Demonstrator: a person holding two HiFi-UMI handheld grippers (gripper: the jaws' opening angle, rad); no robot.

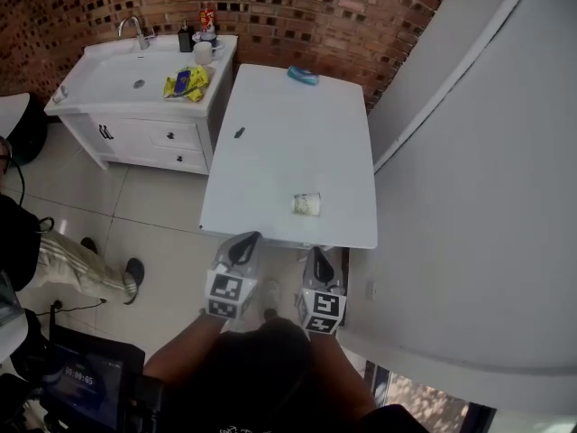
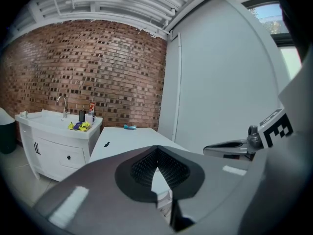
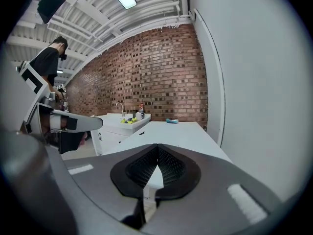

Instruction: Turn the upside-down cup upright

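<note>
Head view alone shows cup (image 1: 306,204): small, pale, on white surface (image 1: 279,142) near its front edge; upright or inverted not readable. Neither gripper view shows cup, gripper bodies cover near part of surface. Left gripper (image 1: 245,240) off surface, just short of front edge; own view: left gripper (image 2: 156,153) jaws pressed together, nothing between. Right gripper (image 1: 315,256) beside it, off same edge; own view: right gripper (image 3: 157,150) likewise closed, empty. Blue item (image 1: 303,76) at surface's far end; small dark thing (image 1: 239,133) near surface's left edge, unidentifiable
</note>
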